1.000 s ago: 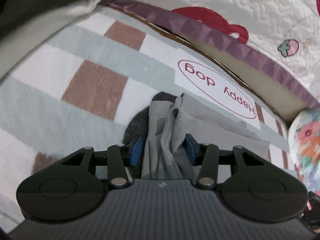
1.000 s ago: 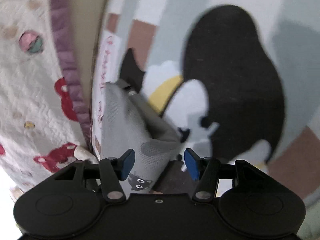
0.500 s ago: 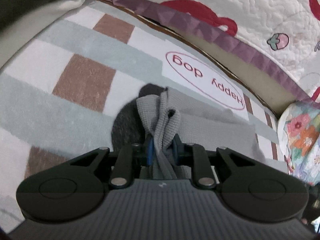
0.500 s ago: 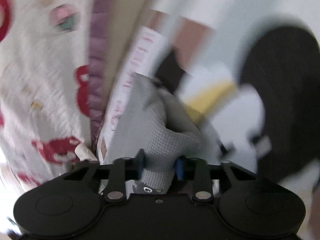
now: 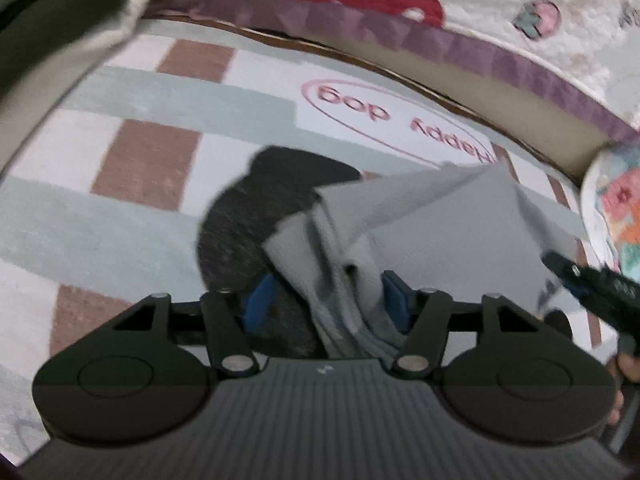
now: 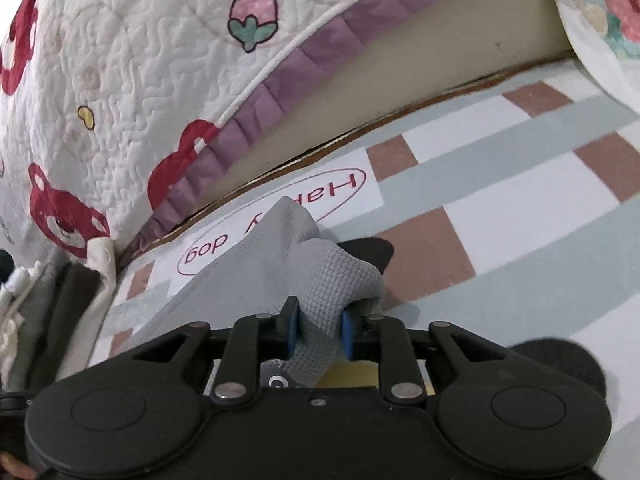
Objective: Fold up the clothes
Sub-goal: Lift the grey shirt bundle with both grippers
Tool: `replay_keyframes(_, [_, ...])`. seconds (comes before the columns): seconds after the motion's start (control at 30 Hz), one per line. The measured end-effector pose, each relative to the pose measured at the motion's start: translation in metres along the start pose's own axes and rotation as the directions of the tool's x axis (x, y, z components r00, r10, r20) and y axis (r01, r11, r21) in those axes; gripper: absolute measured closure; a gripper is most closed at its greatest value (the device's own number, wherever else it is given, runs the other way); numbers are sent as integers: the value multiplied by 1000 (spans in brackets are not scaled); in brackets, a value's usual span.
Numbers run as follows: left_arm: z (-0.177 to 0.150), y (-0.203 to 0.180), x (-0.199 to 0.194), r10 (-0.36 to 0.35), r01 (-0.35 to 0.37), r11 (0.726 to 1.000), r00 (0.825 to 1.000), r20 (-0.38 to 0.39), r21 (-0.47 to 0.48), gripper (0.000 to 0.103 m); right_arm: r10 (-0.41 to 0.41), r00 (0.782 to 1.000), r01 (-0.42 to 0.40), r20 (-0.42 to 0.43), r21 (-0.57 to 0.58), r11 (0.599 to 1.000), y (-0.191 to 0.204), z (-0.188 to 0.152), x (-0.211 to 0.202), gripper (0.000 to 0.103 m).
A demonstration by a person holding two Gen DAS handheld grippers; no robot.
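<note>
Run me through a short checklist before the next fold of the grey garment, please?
1. Right gripper clamped on the grey garment: ok.
2. Left gripper clamped on it: not ok; fingers apart, cloth only between them.
3. Garment spread flat between grippers: not ok; bunched and creased.
4. Garment clear of the quilt: ok.
5. Garment lifted off the rug: cannot tell.

R tool [image 6: 319, 330] clamped on grey waffle cloth [image 6: 320, 280], above checked rug [image 6: 500, 200].
</note>
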State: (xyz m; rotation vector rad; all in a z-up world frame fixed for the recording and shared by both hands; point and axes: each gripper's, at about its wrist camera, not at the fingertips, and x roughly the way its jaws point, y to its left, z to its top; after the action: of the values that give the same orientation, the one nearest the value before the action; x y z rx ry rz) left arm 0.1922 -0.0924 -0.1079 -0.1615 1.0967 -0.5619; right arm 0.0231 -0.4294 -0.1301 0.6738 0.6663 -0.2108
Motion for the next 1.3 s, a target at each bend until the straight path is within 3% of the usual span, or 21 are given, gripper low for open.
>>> replay_keyframes(0.27, [-1, 13, 15, -64, 67, 997, 995, 77, -47, 37, 39, 999, -38, -10, 91, 995, -10, -7, 2, 71])
replay_keyframes(0.37, [-1, 2, 14, -60, 56, 998, 993, 98, 38, 37, 45, 999, -41, -20, 141, 989, -14, -9, 2, 66])
replay_keyframes(0.43, [-1, -7, 14, -55, 43, 993, 992, 110, 109, 64, 49, 998, -43, -27, 166, 985, -18, -10, 4, 59])
replay_keyframes(0.53, [-1, -24, 10, -39, 8, 975, 990, 134, 223, 81, 51, 997, -41, -58, 167, 985, -27, -9, 15, 29])
replay_keyframes(0.6, [-4, -42, 2, -10, -43, 949, 986, 167, 313, 85, 75, 996, -67, -47, 149, 987, -34, -5, 22, 30])
replay_keyframes(0.67, [-4, -52, -7, -25, -43, 937, 982, 189, 346, 86, 93, 994, -86, -55, 107, 990, -32, 3, 26, 60])
replay_keyframes(0.77, [-2, -61, -24, -89, 14, 935, 976, 197, 356, 86, 105, 994, -105, -33, 2, 995, -20, 22, 23, 72])
replay_keyframes(0.9, [-7, -74, -32, -186, 135, 938, 973, 134, 318, 87, 49, 998, -41, 36, -189, 981, 5, 49, 13, 73])
replay_keyframes(1.03, [-19, -84, -7, -102, 64, 940, 990, 97, 336, 87, -38, 999, 40, 14, -319, 947, 5, 60, 25, 72])
replay_keyframes(1.1, [-20, -72, 2, -101, 76, 956, 992, 74, 283, 85, -54, 999, 51, -1, -295, 954, -5, 57, 30, 70])
replay_keyframes(1.2, [-14, -47, 10, -149, 144, 980, 988, 33, 138, 80, -31, 1000, 31, 7, -170, 985, -24, 51, 29, 64])
replay_keyframes(1.3, [-15, -39, 14, -150, 147, 984, 989, 19, 98, 70, -14, 1000, 14, -9, -72, 997, -36, 46, 25, 59])
